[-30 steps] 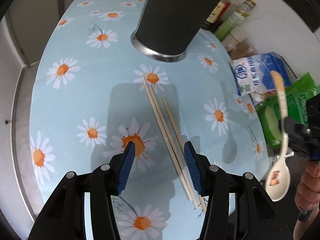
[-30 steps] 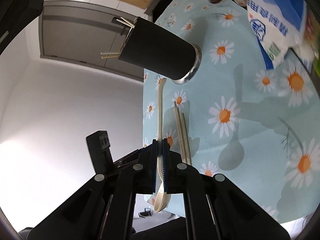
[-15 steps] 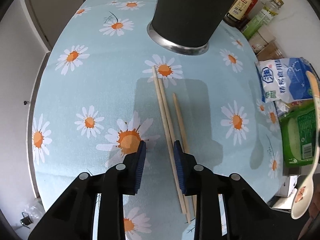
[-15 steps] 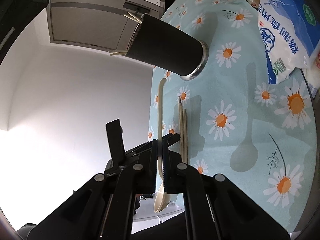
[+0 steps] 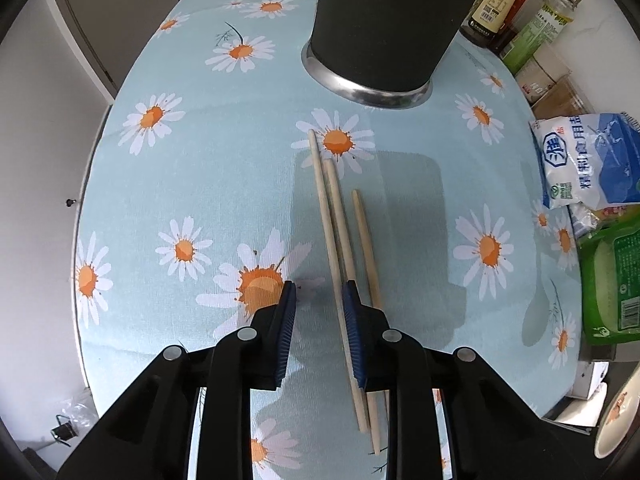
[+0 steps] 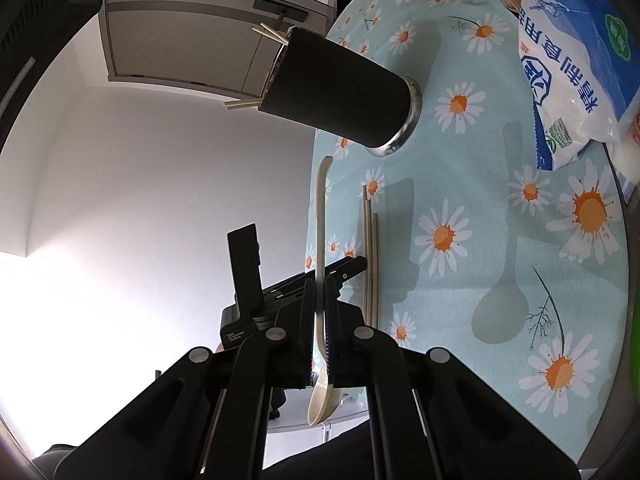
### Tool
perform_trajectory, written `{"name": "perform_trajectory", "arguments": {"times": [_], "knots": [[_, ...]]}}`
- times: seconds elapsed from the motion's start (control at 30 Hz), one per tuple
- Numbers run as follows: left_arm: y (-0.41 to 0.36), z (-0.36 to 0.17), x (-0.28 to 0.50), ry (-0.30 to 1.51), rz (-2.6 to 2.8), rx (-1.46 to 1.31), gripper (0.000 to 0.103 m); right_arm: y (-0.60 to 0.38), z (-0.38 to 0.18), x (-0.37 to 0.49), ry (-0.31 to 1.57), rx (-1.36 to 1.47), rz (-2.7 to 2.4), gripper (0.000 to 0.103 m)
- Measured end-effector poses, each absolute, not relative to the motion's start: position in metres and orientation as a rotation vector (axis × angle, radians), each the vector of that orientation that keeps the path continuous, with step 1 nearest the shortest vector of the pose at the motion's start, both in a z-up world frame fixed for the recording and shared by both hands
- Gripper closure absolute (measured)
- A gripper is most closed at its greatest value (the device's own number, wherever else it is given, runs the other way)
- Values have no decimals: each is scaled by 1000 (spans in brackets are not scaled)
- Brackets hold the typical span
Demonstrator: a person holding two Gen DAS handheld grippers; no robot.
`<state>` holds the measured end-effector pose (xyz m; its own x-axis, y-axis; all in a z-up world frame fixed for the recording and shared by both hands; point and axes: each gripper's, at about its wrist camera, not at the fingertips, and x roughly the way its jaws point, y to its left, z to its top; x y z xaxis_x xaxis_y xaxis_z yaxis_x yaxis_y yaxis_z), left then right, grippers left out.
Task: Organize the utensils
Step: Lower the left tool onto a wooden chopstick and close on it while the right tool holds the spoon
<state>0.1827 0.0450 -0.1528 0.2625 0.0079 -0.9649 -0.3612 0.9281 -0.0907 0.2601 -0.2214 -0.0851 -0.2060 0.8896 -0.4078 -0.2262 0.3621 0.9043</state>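
Note:
Three wooden chopsticks (image 5: 336,216) lie side by side on the daisy tablecloth, in front of a tall black utensil holder (image 5: 384,20). My left gripper (image 5: 318,296) points down over their near half with its jaws narrowly apart. The leftmost chopstick runs along the inner face of the right pad, and the left pad touches nothing. My right gripper (image 6: 319,284) is shut on the handle of a cream spoon (image 6: 320,220), held in the air beside the table with its bowl toward me. The holder (image 6: 340,96) has several chopsticks (image 6: 270,34) sticking out of its top.
A blue-and-white salt bag (image 5: 588,160), a green packet (image 5: 612,280) and sauce bottles (image 5: 496,4) crowd the right and back of the table. The table's left edge (image 5: 86,184) drops off to the floor. Cabinets stand behind the holder.
My left gripper's jaws have narrowed a lot and it has moved in over the chopsticks, lower and closer. The right gripper has drifted sideways with the spoon still in it.

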Motion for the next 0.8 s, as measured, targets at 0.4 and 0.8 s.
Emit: {"name": "perform_trajectory", "arguments": {"times": [0.4, 0.8], "knots": [[29, -156, 202, 1348, 288, -251, 80, -226, -90, 261, 1425, 659, 1166, 98], [26, -156, 202, 1329, 331, -261, 96, -211, -86, 257, 1422, 673, 1203, 98]]}}
